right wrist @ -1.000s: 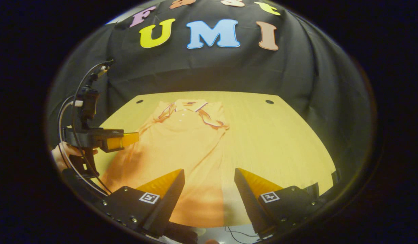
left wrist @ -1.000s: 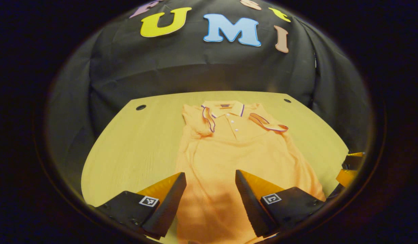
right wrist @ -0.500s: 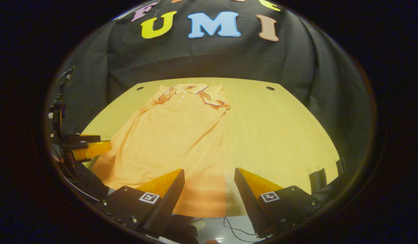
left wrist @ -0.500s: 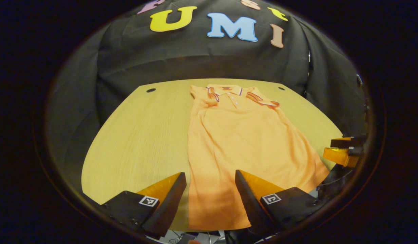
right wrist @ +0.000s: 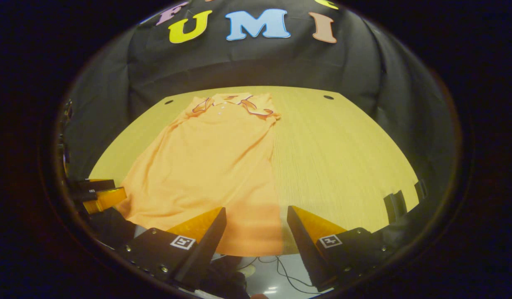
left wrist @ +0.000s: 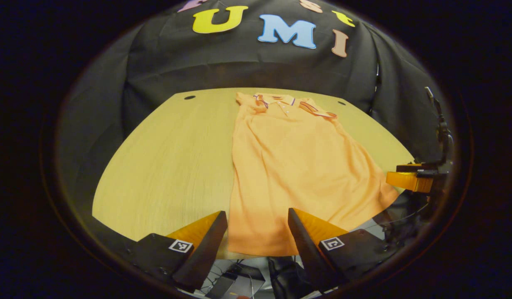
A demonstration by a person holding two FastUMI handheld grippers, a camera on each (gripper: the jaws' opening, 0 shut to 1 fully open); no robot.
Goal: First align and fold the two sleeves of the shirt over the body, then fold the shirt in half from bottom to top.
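Note:
An orange polo shirt (left wrist: 293, 162) lies flat on the wooden table (left wrist: 168, 153), collar at the far end, both sleeves folded in over the chest. Its hem reaches the near table edge. My left gripper (left wrist: 257, 220) is open, hovering just above the hem's left corner with nothing between its fingers. In the right gripper view the same shirt (right wrist: 210, 166) spreads left of centre, and my right gripper (right wrist: 256, 216) is open over the hem's right corner. The right gripper (left wrist: 412, 178) shows at the far right of the left gripper view; the left gripper (right wrist: 100, 195) shows at the left of the right gripper view.
Two cable holes (left wrist: 189, 97) (left wrist: 341, 103) sit near the table's far corners. Black cloth hangs behind the table. Cables (right wrist: 281, 270) and dark gear lie on the floor below the near edge. Bare wood stretches left and right of the shirt.
Both grippers have pulled back toward the near table edge, so the shirt's hem and the floor below now show. Both stayed open.

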